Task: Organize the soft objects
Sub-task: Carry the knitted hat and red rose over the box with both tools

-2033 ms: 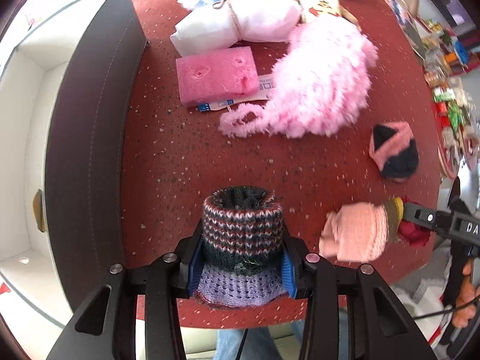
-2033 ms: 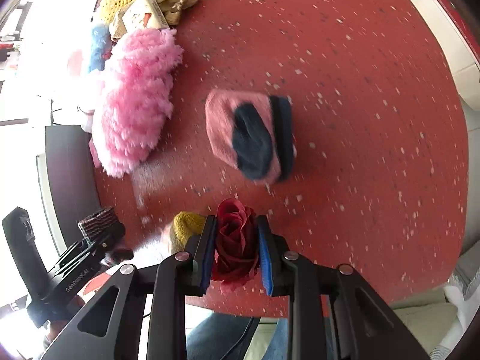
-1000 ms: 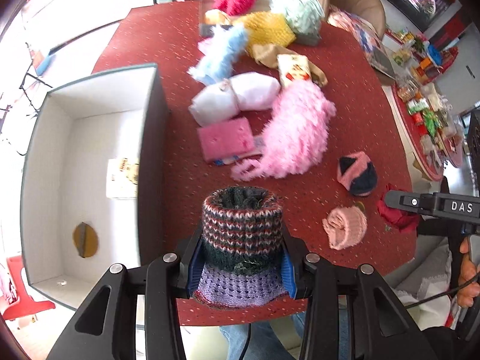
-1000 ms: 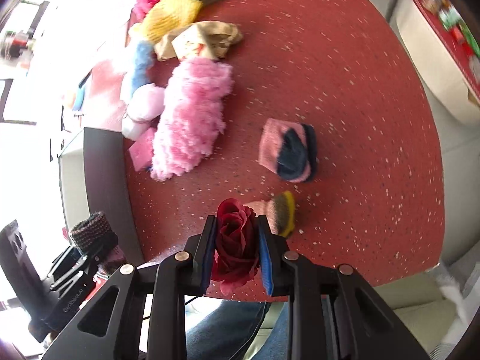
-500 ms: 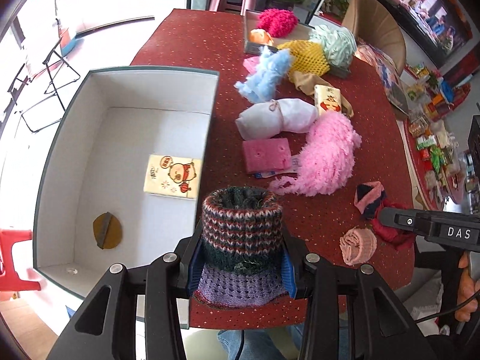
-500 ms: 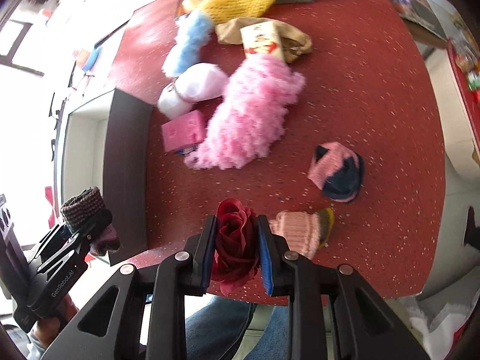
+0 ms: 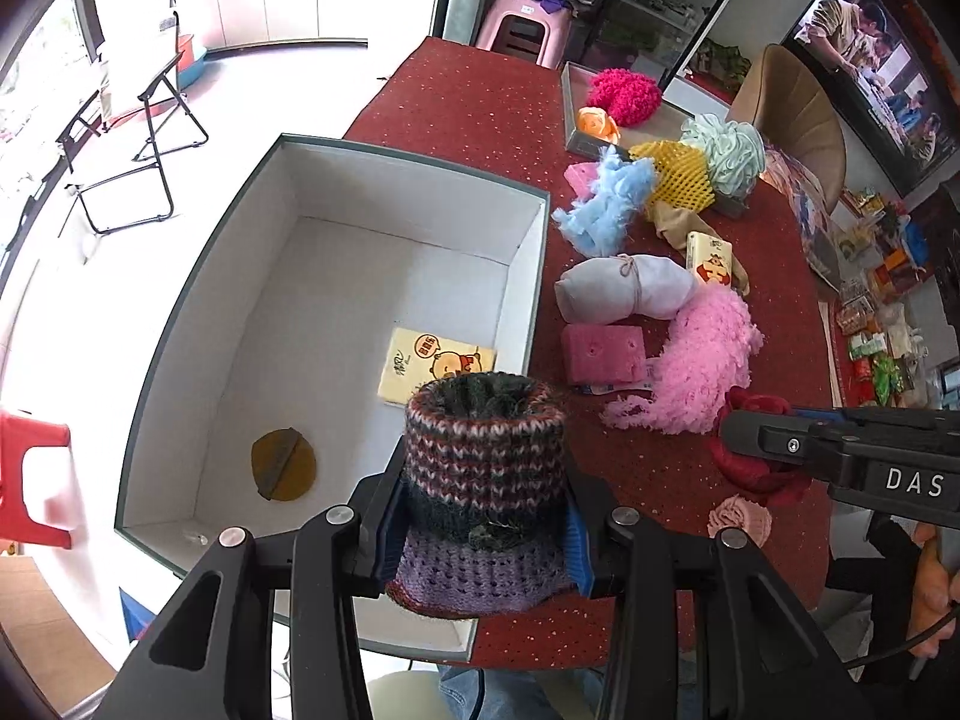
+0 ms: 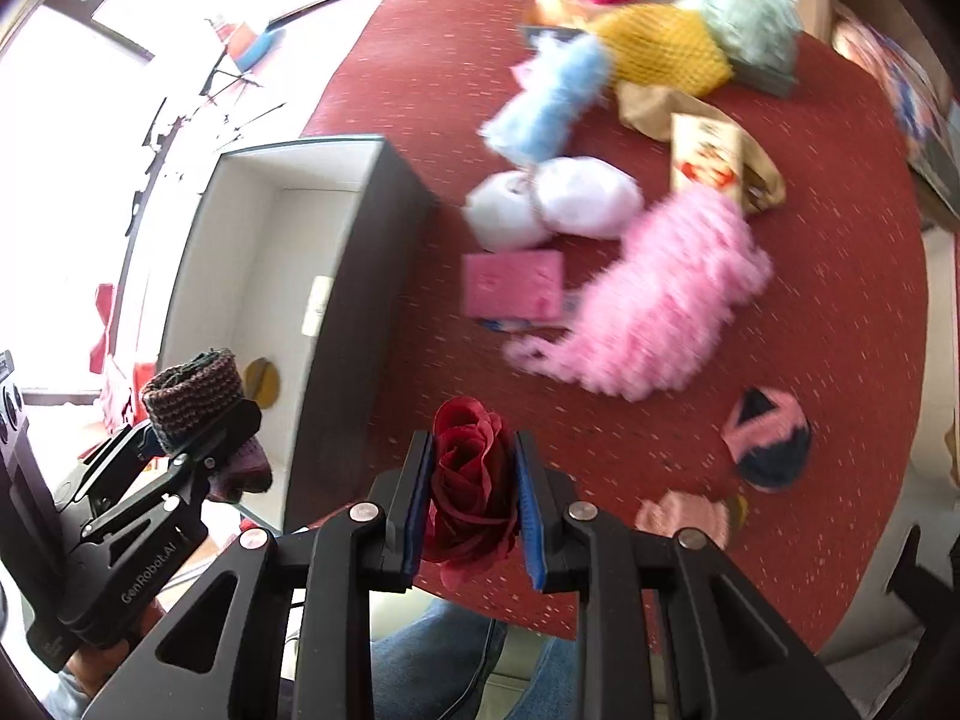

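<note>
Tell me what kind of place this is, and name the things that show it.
Probably a lived-in home, likely a dining or living area. A round table with a red speckled cover holds household soft goods, a television plays on the wall behind a padded chair, and a pink plastic stool stands nearby.

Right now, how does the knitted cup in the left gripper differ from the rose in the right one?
The knitted cup is striped, hollow and wide; the red rose is one colour, petalled and narrower. The cup sits nearer the box. Both are clamped: left gripper, right gripper.
</note>
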Motion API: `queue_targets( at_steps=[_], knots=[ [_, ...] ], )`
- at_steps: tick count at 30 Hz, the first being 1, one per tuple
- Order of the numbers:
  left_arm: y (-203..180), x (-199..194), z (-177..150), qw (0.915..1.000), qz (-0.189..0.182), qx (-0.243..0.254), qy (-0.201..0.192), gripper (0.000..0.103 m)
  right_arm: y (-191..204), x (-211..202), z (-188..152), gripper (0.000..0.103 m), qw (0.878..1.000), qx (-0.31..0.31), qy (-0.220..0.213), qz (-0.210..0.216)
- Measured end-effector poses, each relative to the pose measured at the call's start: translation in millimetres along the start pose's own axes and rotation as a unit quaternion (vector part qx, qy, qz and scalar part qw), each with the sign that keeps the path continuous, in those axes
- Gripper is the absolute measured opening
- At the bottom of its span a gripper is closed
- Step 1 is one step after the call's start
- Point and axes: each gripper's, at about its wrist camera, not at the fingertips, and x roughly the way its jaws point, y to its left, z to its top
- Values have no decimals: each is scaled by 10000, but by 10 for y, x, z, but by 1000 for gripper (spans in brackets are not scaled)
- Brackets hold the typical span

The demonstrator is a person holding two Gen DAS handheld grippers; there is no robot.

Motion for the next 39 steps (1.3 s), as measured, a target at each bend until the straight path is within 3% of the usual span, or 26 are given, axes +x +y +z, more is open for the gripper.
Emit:
queue_targets(
  at_steps=[19,30,39],
  knots=[
    [640,-30,-93,9971,390,-643,-107,44,1178,234,337,28,9922,-1230,160,151],
    [924,-2,-61,9941,642,-872,-114,44,1440,352,435,29,9884,-1493,214,195],
    [895,108,86,9941,580,-915,-111,44,1506,466,604,30,9889,-1466,201,124]
  ],
)
